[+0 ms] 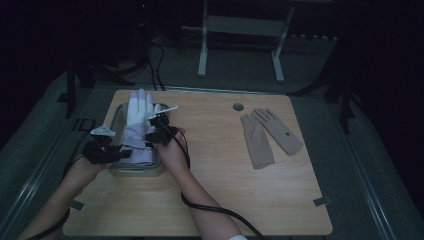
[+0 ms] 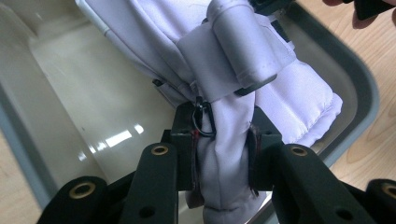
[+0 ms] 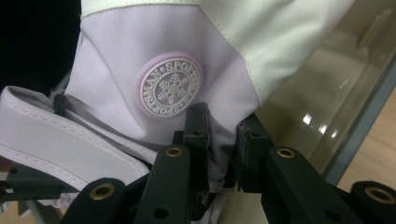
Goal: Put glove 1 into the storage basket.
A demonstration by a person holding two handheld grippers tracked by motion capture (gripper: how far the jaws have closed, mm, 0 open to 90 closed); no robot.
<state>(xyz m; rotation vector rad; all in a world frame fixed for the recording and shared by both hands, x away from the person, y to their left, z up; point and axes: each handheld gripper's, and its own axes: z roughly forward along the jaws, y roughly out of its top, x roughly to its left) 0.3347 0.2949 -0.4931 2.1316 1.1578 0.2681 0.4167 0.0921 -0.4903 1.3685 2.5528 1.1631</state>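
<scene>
Lying across a rounded-corner grey plastic tub (image 1: 118, 116) at left centre of the high view: a pale lilac padded ski glove (image 1: 138, 120), white fingers pointing toward the upper frame. Gripping it from both sides: left gripper (image 1: 121, 153) at the cuff end, right gripper (image 1: 156, 131) on the glove's right flank. In the left gripper view, black jaws pinching a soft bunched fold of smooth lilac fabric (image 2: 224, 149) at lower centre, small dark metal clip (image 2: 204, 119) sitting against the left jaw, stiff grey strap tab (image 2: 245, 51) above. In the right gripper view, jaws squeezing matte fabric (image 3: 219, 140) just below a round embroidered snowflake badge (image 3: 170, 87); glossy cream tub wall (image 3: 327, 88) at right. Resting flat on the wood-grain table (image 1: 220, 165) right of centre, well apart: two thin beige knit gloves (image 1: 270, 135).
</scene>
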